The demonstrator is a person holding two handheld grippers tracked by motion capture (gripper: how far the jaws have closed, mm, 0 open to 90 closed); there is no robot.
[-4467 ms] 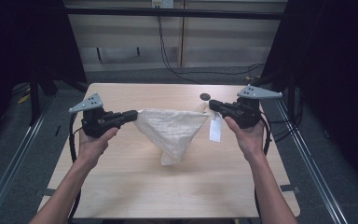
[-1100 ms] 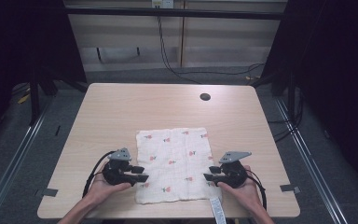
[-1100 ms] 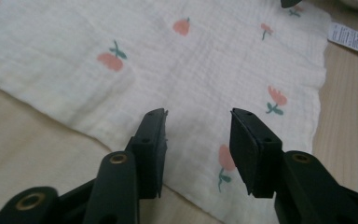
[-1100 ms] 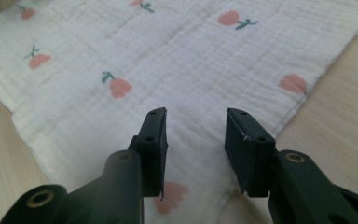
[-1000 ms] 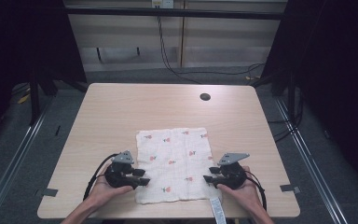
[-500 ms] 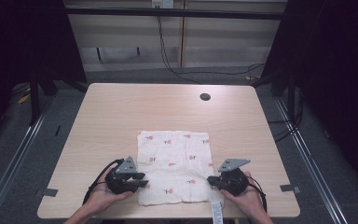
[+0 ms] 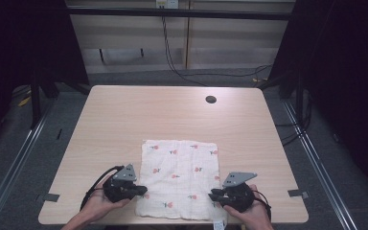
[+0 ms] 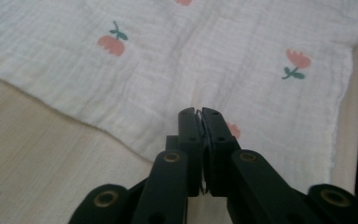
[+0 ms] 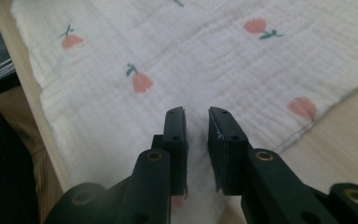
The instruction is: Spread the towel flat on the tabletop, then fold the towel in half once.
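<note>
high view: one flower-printed muslin cloth (image 7: 179, 177) lies flat on the near half of the wooden table (image 7: 172, 110), roughly square, so it has no long axis worth steering by; you have two grippers on it, one at each near corner; your left gripper (image 7: 143, 191) points inward at the cloth's left edge, your right gripper (image 7: 212, 195) points inward at its right edge; each hand is nearest its own corner, and the bulk of the fabric lies ahead of and between the tips; one dark cable hole (image 7: 211, 99) sits well beyond the cloth; one white label (image 7: 218, 224) hangs at the near right edge.

left gripper view: the left gripper (image 8: 199, 113) has its jaws pressed together, having just been closing; a thin sliver of the muslin cloth (image 8: 205, 51) looks caught at the tips, just inside the hem; the cloth spreads away forward.

right gripper view: the right gripper (image 9: 196, 114) has its jaws standing a little apart, having just been opening; the muslin cloth (image 9: 205, 56) lies under the gap, not pinched; you'd likely need to close here before lifting both corners together.
</note>
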